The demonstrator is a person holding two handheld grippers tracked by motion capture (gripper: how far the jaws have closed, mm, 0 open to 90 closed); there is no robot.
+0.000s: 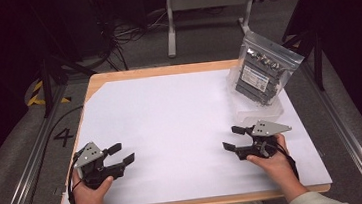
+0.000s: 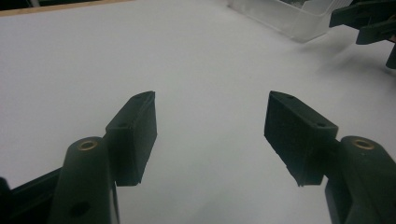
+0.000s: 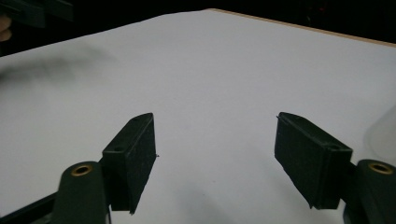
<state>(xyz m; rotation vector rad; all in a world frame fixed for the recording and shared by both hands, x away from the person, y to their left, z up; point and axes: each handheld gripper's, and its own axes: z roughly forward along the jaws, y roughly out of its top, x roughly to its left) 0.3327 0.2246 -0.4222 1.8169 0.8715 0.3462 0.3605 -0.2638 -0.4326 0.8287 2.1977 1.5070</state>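
My left gripper (image 1: 122, 154) rests near the front left of the white sheet (image 1: 181, 122), held in a hand, jaws wide apart and empty. In its own view the left gripper (image 2: 212, 133) spans bare white paper. My right gripper (image 1: 233, 138) sits at the front right, also open with nothing between its jaws, pointing left across the table. The right gripper (image 3: 215, 158) looks over empty white sheet. A zip bag (image 1: 262, 69) of dark metal parts leans at the back right on a clear plastic box (image 1: 257, 108).
The clear box (image 2: 285, 16) lies ahead and right of the left gripper. The wooden table edge (image 1: 166, 71) borders the sheet at the back. Metal rails run along both sides of the table, and a stand and cables are on the floor beyond.
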